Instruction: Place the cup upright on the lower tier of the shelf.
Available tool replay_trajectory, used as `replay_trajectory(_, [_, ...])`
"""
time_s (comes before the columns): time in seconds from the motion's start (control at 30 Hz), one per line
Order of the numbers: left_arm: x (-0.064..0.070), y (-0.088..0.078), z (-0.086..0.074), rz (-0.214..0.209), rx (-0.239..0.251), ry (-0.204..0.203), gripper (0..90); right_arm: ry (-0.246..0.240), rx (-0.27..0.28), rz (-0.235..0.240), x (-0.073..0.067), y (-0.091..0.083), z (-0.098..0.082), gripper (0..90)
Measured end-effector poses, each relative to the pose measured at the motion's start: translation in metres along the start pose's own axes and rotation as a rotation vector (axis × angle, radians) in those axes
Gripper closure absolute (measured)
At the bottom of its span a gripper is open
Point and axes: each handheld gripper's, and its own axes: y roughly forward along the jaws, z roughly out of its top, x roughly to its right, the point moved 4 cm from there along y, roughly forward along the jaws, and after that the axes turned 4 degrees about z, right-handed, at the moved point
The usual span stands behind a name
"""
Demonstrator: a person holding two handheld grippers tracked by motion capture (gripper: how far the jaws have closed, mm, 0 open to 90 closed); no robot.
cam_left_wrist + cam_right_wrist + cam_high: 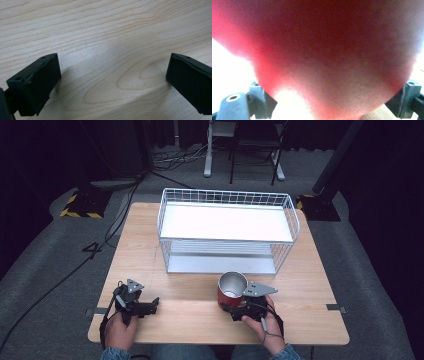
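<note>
The right hand-held gripper (235, 309) pinches the red cup (231, 290) at lower centre, upright on the worktop (150, 265) before the wire rack (227, 231). The left hand-held gripper (113, 82) rests spread, lower left. Keep the cup level while lifting, clearing the rack's rim.
</note>
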Motion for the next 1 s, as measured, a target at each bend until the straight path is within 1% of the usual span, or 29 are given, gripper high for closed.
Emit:
replay_trajectory(0.1, [0.000, 0.000, 0.000, 0.000, 0.001, -0.001, 0.0, -0.032, -0.001, -0.014, -0.001, 0.000, 0.000, 16.0])
replay_trajectory(0.13, [0.000, 0.000, 0.000, 0.000, 0.000, -0.001, 0.0, -0.032, -0.001, -0.014, -0.001, 0.000, 0.000, 16.0])
replay_trajectory(0.17, [0.000, 0.000, 0.000, 0.000, 0.000, 0.000, 0.0, -0.043, -0.003, -0.021, -0.002, -0.001, -0.001, 16.4])
replay_trajectory(0.43, [0.000, 0.000, 0.000, 0.000, 0.000, 0.000, 0.0, -0.045, -0.002, -0.036, -0.002, -0.004, -0.002, 16.8])
replay_trajectory(0.67, [0.000, 0.000, 0.000, 0.000, 0.000, 0.000, 0.0, -0.059, 0.005, -0.042, -0.002, -0.006, -0.003, 17.1])
replay_trajectory(0.83, [0.000, 0.000, 0.000, 0.000, 0.000, -0.001, 0.0, -0.069, 0.024, -0.035, -0.003, -0.008, 0.002, 17.1])
replay_trajectory(1.0, [0.000, 0.000, 0.000, 0.000, 0.001, 0.000, 0.0, -0.074, 0.021, -0.026, -0.003, -0.012, 0.014, 17.0])
